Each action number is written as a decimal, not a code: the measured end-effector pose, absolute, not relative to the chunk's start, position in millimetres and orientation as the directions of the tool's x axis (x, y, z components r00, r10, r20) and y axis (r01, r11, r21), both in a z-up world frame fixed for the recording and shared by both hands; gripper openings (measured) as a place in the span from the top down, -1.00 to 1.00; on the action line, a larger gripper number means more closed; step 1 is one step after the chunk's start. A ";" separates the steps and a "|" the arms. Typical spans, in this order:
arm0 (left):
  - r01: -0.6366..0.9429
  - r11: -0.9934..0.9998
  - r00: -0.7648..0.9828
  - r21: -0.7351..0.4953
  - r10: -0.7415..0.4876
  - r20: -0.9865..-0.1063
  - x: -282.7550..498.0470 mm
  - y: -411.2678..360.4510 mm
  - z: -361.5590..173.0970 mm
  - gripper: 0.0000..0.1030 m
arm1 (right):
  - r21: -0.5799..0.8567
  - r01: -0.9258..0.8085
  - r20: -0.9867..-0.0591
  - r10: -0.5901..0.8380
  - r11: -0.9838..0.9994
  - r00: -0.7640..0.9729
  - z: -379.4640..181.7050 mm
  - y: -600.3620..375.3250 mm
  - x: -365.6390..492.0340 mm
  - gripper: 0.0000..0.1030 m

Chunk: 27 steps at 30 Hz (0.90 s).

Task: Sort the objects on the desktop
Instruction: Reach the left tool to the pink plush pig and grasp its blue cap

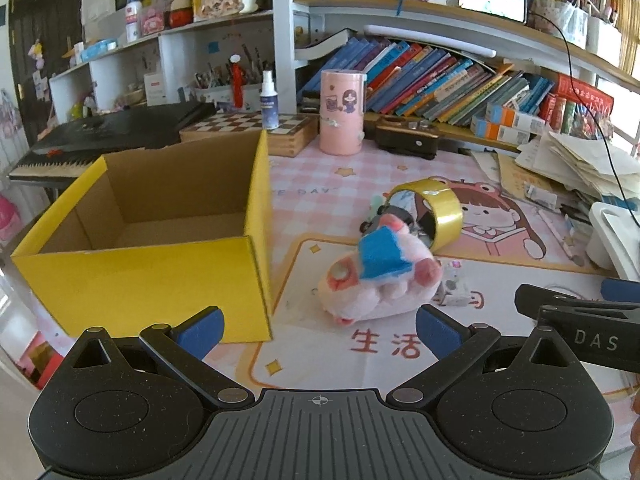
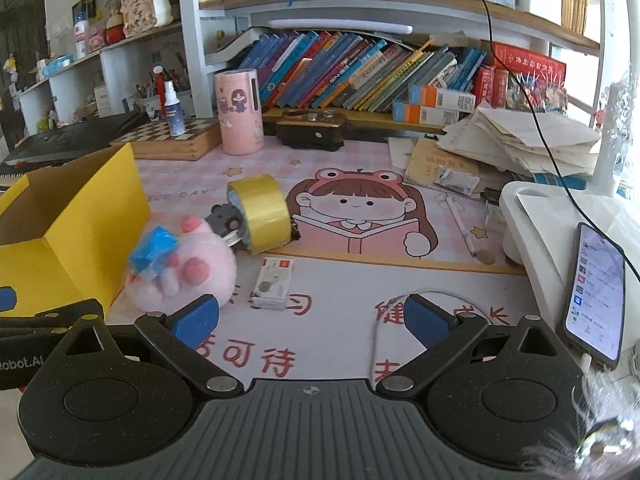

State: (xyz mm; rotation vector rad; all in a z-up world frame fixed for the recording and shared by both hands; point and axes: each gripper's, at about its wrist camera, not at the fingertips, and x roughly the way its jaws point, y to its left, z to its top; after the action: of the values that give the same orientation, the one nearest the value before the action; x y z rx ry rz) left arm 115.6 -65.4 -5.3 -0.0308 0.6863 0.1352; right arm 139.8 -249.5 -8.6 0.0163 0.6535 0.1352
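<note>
A pink plush toy (image 1: 380, 280) with a blue patch lies on the desk mat, just ahead of my open, empty left gripper (image 1: 318, 330); it also shows in the right wrist view (image 2: 188, 268). A roll of gold tape (image 1: 434, 208) lies on its side behind it, with a dark keyring (image 2: 224, 218) against it. A small white card pack (image 2: 272, 282) lies right of the plush. An open, empty yellow cardboard box (image 1: 160, 276) stands to the left. My right gripper (image 2: 310, 320) is open and empty over the mat, right of the plush.
A pink cylinder (image 1: 342, 112), a chessboard box (image 1: 256, 128) with a spray bottle, a dark stapler-like box (image 1: 406, 140) and rows of books stand at the back. Paper stacks (image 2: 520, 140) and a white stand with a phone (image 2: 596, 292) are at the right. A white cable (image 2: 384, 320) lies near my right gripper.
</note>
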 end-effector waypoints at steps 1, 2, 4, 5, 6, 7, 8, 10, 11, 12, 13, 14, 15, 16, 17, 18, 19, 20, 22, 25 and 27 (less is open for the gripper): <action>-0.137 0.990 0.764 0.017 0.116 -0.634 117.3 -68.0 -5.2 -0.99 | 0.058 -0.123 -0.605 0.133 0.991 0.785 -8.9 -252.1 142.3 -0.95; -0.139 0.990 0.763 0.017 0.118 -0.635 119.2 -70.1 -5.1 -0.99 | 0.058 -0.125 -0.604 0.134 0.990 0.786 -9.1 -254.1 144.1 -0.95; -0.141 0.990 0.764 0.017 0.120 -0.635 122.5 -75.2 -5.2 -0.99 | 0.058 -0.130 -0.600 0.138 0.990 0.788 -9.3 -258.8 148.0 -0.95; -0.140 0.990 0.765 0.016 0.119 -0.633 123.8 -77.5 -5.2 -0.99 | 0.059 -0.131 -0.599 0.140 0.990 0.788 -9.5 -260.6 149.9 -0.95; -0.140 0.990 0.769 0.015 0.118 -0.629 125.2 -80.0 -5.0 -0.96 | 0.060 -0.133 -0.598 0.142 0.989 0.788 -9.8 -263.3 152.3 -0.95; -0.139 0.990 0.773 0.011 0.115 -0.624 126.6 -81.7 -4.5 -0.91 | 0.062 -0.134 -0.598 0.145 0.989 0.788 -10.1 -265.9 154.7 -0.95; -0.140 0.990 0.774 0.006 0.114 -0.622 128.5 -83.0 -4.3 -0.84 | 0.063 -0.136 -0.598 0.147 0.989 0.788 -10.4 -268.4 157.1 -0.95; -0.152 0.988 0.775 -0.014 0.110 -0.623 133.3 -83.5 -4.4 -0.76 | 0.063 -0.143 -0.598 0.152 0.988 0.787 -10.5 -272.4 160.8 -0.95; -0.158 0.987 0.775 -0.026 0.107 -0.623 135.9 -83.4 -4.4 -0.69 | 0.062 -0.147 -0.599 0.155 0.987 0.786 -10.7 -274.3 162.6 -0.95; -0.164 0.986 0.775 -0.040 0.104 -0.623 138.8 -82.8 -4.5 -0.63 | 0.062 -0.151 -0.598 0.158 0.987 0.786 -10.6 -275.9 163.9 -0.95; -0.171 0.984 0.775 -0.055 0.100 -0.624 142.3 -82.7 -4.6 -0.60 | 0.061 -0.156 -0.598 0.162 0.986 0.785 -10.6 -277.9 165.5 -0.95; -0.176 0.982 0.776 -0.067 0.097 -0.623 145.2 -82.1 -4.8 -0.55 | 0.061 -0.161 -0.597 0.165 0.985 0.785 -10.7 -279.7 167.0 -0.95; -0.181 0.980 0.778 -0.078 0.094 -0.621 148.1 -82.1 -5.5 -0.48 | 0.060 -0.165 -0.596 0.168 0.984 0.785 -10.5 -281.5 168.7 -0.95; -0.187 0.979 0.778 -0.086 0.094 -0.622 151.8 -82.3 -6.1 -0.44 | 0.059 -0.171 -0.596 0.172 0.983 0.785 -10.5 -283.2 170.2 -0.95; -0.192 0.977 0.777 -0.095 0.092 -0.623 155.9 -82.3 -7.0 -0.38 | 0.058 -0.178 -0.595 0.177 0.982 0.784 -10.4 -284.5 171.5 -0.95; -0.195 0.975 0.777 -0.105 0.089 -0.623 159.0 -82.1 -7.5 -0.28 | 0.058 -0.187 -0.595 0.185 0.981 0.782 -10.2 -285.8 172.8 -0.95; -0.200 0.973 0.777 -0.115 0.086 -0.624 162.4 -82.0 -8.2 -0.22 | 0.059 -0.197 -0.594 0.193 0.979 0.781 -10.3 -287.2 174.2 -0.95; -0.202 0.972 0.776 -0.119 0.085 -0.625 165.2 -82.4 -8.7 -0.13 | 0.060 -0.203 -0.594 0.199 0.977 0.780 -10.6 -288.6 175.2 -0.95; -0.208 0.971 0.774 -0.119 0.089 -0.627 170.9 -83.8 -9.9 -0.05 | 0.061 -0.217 -0.594 0.210 0.974 0.777 -10.8 -290.4 178.0 -0.95; -0.212 0.970 0.767 -0.116 0.091 -0.636 179.2 -85.4 -12.9 -0.01 | 0.062 -0.228 -0.593 0.219 0.972 0.775 -10.6 -291.4 182.4 -0.95; -0.219 0.968 0.754 -0.124 0.087 -0.651 184.5 -84.6 -16.7 0.16 | 0.064 -0.233 -0.596 0.225 0.970 0.771 -11.3 -292.5 185.2 -0.95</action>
State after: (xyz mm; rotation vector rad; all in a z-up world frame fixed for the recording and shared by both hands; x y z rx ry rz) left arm 184.5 -84.6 -16.7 -0.1976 0.6974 0.1684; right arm 185.2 -292.5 -11.3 -0.0144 0.6443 0.2483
